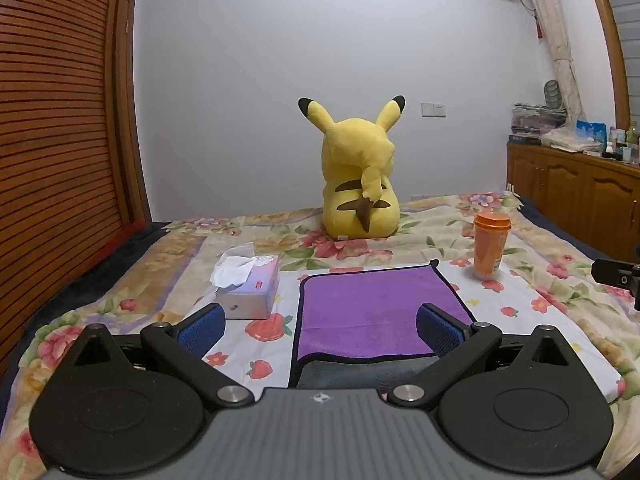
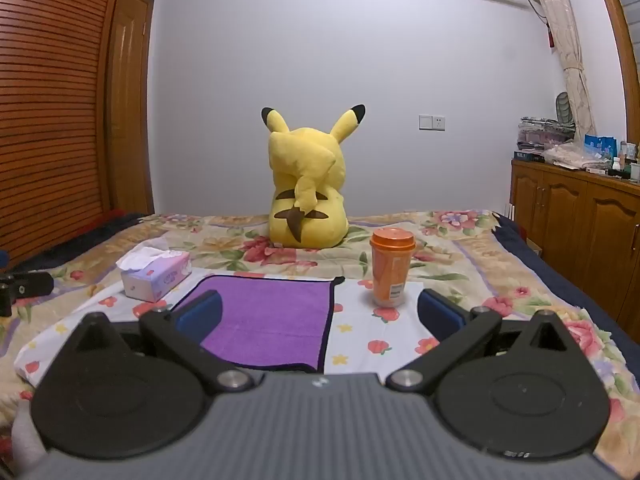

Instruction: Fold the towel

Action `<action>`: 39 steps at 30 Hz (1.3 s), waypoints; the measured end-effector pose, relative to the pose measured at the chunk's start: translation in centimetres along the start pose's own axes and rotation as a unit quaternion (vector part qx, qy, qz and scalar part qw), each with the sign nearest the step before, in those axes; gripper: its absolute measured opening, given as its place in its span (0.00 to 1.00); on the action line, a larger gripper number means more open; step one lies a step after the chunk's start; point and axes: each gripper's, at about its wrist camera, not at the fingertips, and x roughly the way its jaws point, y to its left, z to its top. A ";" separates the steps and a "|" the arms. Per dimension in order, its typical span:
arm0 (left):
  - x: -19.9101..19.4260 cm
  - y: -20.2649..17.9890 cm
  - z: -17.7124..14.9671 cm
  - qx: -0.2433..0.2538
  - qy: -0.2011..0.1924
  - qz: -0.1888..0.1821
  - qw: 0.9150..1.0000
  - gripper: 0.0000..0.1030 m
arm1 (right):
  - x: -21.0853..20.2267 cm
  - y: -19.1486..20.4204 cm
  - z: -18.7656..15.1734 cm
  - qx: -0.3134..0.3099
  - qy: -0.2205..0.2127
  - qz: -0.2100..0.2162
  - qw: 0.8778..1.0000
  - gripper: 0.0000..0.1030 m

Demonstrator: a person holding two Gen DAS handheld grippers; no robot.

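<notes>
The purple towel [image 1: 376,312] lay flat on the bed [image 1: 532,240], its long axis running near to far. The left gripper [image 1: 320,326] and right gripper [image 2: 320,314] hung above it, jaws wide apart, empty.

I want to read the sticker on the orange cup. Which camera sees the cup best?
The right wrist view: the orange cup stands near and large, its label facing the camera. In the left wrist view the cup sits farther off to the right, smaller, its label hard to make out.
</notes>
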 end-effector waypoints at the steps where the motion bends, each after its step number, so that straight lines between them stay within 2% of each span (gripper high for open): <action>1: 0.0 0.0 0.0 0.000 0.000 0.000 1.000 1.00 | 0.0 0.0 0.0 0.000 0.000 0.000 1.000 1.00; 39: 0.0 0.0 0.0 0.004 -0.003 0.002 1.000 1.00 | 0.0 -0.2 0.1 0.004 0.000 0.001 1.000 1.00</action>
